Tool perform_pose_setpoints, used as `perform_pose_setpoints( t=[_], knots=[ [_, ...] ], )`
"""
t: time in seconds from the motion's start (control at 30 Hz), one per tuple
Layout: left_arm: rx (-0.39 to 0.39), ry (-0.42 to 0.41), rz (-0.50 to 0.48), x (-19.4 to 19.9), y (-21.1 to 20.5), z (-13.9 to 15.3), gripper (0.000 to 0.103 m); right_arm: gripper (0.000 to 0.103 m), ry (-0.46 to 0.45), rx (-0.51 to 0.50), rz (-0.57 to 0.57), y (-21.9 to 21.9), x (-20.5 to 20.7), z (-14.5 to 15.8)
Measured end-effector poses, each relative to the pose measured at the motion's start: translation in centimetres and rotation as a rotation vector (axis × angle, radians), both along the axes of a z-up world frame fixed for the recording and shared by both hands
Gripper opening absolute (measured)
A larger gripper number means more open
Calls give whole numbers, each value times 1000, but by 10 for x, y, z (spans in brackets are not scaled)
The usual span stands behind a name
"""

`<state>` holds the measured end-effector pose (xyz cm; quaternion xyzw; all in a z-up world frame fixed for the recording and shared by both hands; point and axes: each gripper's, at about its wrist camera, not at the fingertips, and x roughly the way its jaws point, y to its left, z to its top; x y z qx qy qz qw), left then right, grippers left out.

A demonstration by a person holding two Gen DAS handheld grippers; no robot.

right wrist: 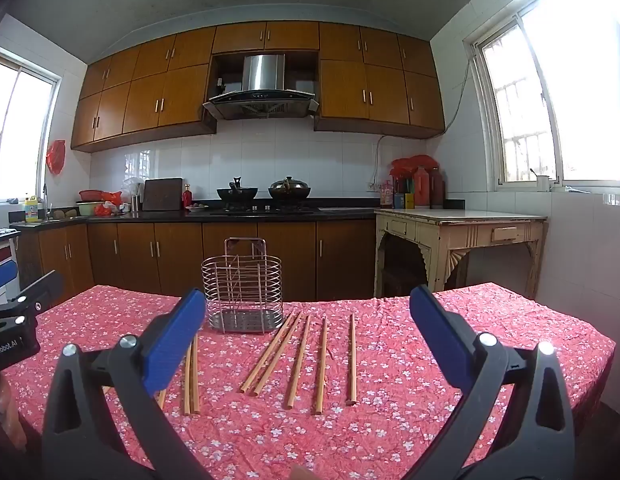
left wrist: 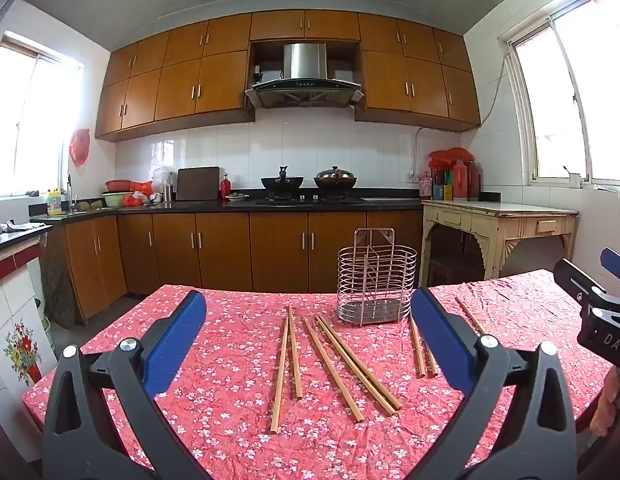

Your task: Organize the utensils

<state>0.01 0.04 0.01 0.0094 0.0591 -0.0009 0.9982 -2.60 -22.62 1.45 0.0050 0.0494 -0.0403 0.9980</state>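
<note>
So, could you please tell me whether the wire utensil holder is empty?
Empty: the wire utensil holder shows only bare rungs; all chopsticks lie on the tablecloth.

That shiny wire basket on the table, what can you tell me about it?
The wire basket looks like silvery metal: stacked oval rings, thin upright rods, a wire divider inside, a solid base with small holes, and a tall hanging frame at the back. It stands upright and looks empty on the red flowered tablecloth. The wooden chopsticks lie near it, none inside.
</note>
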Motion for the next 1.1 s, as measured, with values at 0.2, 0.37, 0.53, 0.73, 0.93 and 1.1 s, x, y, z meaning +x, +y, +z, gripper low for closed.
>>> perform_pose_setpoints(
  t=[0.2,0.37,0.53,0.73,0.93,1.1],
  knots=[
    [-5,6,-1,0,0,0,101,99,0,2,0,-1,2,-3],
    [-5,7,-1,0,0,0,101,99,2,3,0,-1,2,-2],
    [-5,8,-1,0,0,0,101,99,2,4,-1,0,2,-2],
    [-5,9,-1,0,0,0,101,99,2,4,-1,-1,2,-2],
    [-6,10,-1,0,0,0,101,99,3,4,0,-1,2,-1],
    [-6,10,0,0,0,0,101,99,5,5,-1,-1,2,-2]
  ],
)
